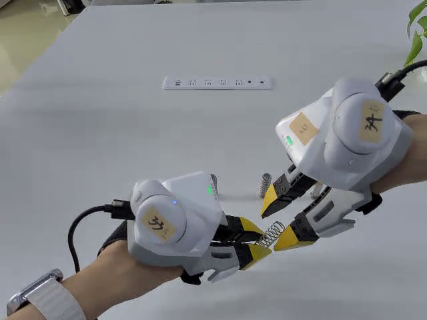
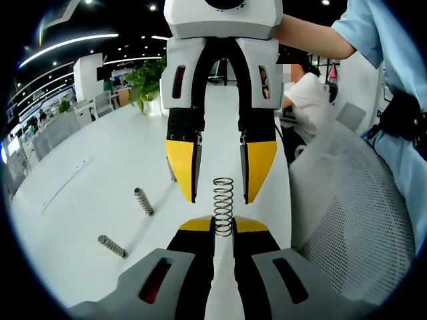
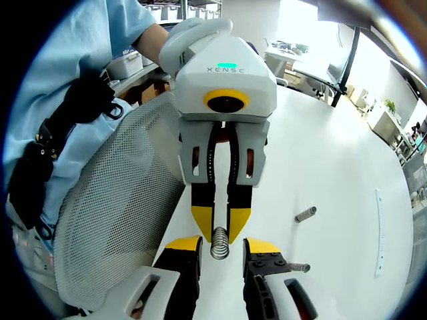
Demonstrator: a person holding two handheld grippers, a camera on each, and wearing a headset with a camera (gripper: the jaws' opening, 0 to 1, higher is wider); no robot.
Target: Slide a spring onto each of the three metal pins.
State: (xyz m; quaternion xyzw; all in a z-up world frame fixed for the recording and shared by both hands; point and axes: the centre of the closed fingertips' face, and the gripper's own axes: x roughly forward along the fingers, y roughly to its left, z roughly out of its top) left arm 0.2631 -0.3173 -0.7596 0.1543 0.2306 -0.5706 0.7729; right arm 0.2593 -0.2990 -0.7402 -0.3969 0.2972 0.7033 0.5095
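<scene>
White table [image 1: 133, 133] seen in the head view, with a power strip [image 1: 217, 83] at upper centre. At lower left of the frame, the left gripper [image 1: 257, 241] is clenched on one end of a spring [image 1: 271, 233]. The coil sticks out toward the right gripper [image 1: 274, 227], which enters from the upper right. In the left gripper view the spring [image 2: 223, 203] rises at frame centre from the closed yellow tips of the left gripper [image 2: 223, 227]. The right gripper [image 2: 221, 198] reaches down from the top with jaws released, one on either side of the coil and apart from it. Two further springs [image 2: 143, 201] [image 2: 112, 246] rest on the table at lower left; whether pins run through them cannot be told.
</scene>
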